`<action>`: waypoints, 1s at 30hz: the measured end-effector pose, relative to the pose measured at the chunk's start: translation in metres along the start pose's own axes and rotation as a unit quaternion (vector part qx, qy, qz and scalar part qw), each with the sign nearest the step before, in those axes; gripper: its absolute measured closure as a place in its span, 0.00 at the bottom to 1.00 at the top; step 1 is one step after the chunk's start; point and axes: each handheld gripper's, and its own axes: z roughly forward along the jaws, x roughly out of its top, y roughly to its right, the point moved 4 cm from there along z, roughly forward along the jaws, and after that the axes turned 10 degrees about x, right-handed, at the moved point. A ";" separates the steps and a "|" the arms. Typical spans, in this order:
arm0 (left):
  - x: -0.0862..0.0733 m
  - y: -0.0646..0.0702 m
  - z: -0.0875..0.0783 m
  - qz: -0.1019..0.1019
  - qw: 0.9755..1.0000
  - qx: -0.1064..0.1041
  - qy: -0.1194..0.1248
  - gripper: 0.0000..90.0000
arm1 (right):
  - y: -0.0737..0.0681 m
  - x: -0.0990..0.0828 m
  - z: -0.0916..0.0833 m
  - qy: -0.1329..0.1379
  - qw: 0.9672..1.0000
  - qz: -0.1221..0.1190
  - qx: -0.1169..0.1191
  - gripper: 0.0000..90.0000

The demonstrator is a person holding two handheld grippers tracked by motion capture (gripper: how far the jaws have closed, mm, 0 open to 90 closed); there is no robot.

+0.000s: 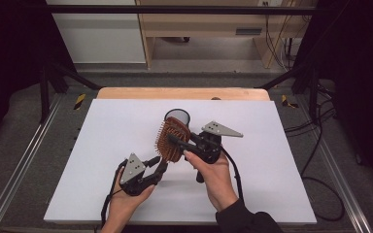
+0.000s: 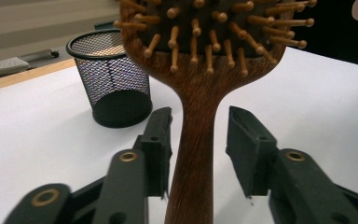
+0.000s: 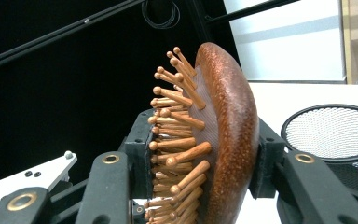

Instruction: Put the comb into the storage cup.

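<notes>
My right gripper clamps the wooden paddle hairbrush by its head, held aloft at the mesh cup's six o'clock; my left gripper, jaws apart, straddles the handle for a handover.

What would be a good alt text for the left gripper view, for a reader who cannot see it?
A wooden hairbrush stands upright with its handle between the open left tongs, and its peg bristles face the camera. Behind it on the left, an empty black mesh cup stands on the white table.
</notes>
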 end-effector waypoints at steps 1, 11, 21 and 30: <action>0.000 -0.001 0.000 -0.002 1.000 0.000 -0.001 0.65 | 0.001 0.001 -0.001 0.001 1.000 0.000 -0.001 0.59; -0.003 -0.012 -0.003 -0.021 1.000 0.004 0.000 0.49 | 0.016 0.009 -0.017 0.017 1.000 0.007 -0.022 0.59; -0.002 -0.038 -0.016 -0.047 0.998 0.043 0.027 0.35 | 0.033 0.016 -0.037 0.028 0.999 0.011 -0.044 0.59; -0.006 -0.066 -0.031 -0.062 0.993 0.090 0.038 0.12 | 0.050 0.024 -0.052 0.036 0.997 0.022 -0.064 0.59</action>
